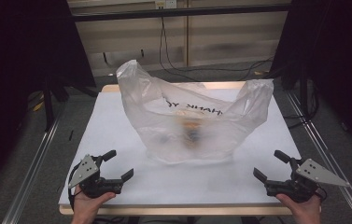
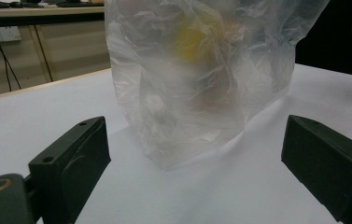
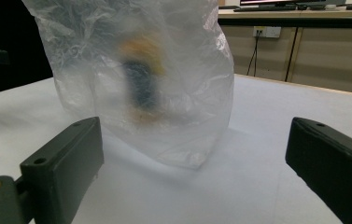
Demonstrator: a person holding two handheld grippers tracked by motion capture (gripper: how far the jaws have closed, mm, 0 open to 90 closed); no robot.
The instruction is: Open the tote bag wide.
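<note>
- Both tongs sit at the near edge of the table [image 1: 117, 121], one at each corner, each held from below by a hand.
- Left gripper [image 1: 116, 164] lies at the near left, its two black jaws spread wide with nothing between them; the grey three-cornered plate on top faces up.
- Right gripper [image 1: 271, 165] lies at the near right, jaws likewise spread apart and empty, its grey plate pointing off to the right.
- Left hand [image 1: 89, 205] and right hand [image 1: 304, 209] come in from the bottom edge and grip the rear of each tool.
- A translucent plastic bag [image 1: 192, 116] stands upright in the middle of the table, well apart from both grippers, its two handle loops raised at the far left and far right.
- Dark printed lettering runs across the bag's far wall.
- Inside the bag sit blurred things, one dark and one yellow-orange; they may be small packaged goods, but the film hides their shape.
- From the left gripper view the bag [image 2: 201, 79] stands ahead between the open jaws, not touching them.
- From the right gripper view the bag [image 3: 141, 79] likewise stands ahead, clear of the jaws.
- A white sheet covers the tabletop, with a wooden rim showing at its far and near edges.
</note>
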